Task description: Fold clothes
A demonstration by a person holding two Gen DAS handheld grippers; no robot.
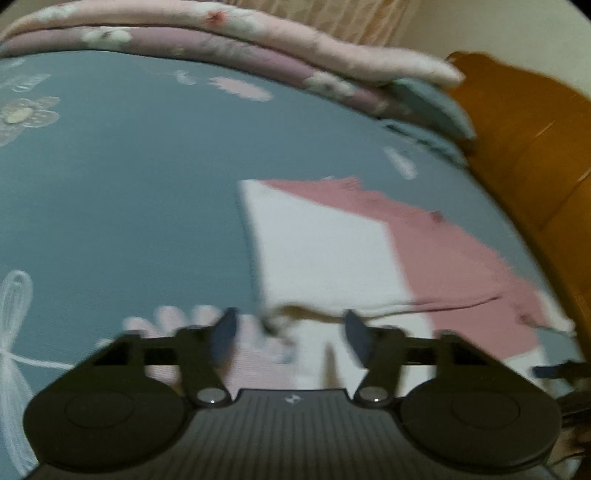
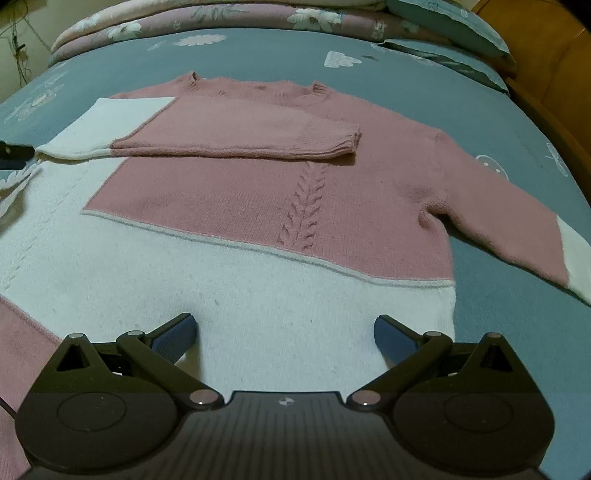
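Bedsheet point(image 2: 480, 110) under my sweater point(image 2: 258, 184); one sleeve point(image 2: 236, 136) is folded. My left tongs point(image 1: 290, 328) gape half-spread, my right tongs point(image 2: 284, 332) wide, both empty. Next, I judge, the other sleeve point(image 2: 517, 218).

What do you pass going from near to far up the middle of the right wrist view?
Right claw → white lower half of the sweater → pink upper half with the cable pattern → folded-over sleeve → neckline → grey-blue bedsheet → folded floral quilt.
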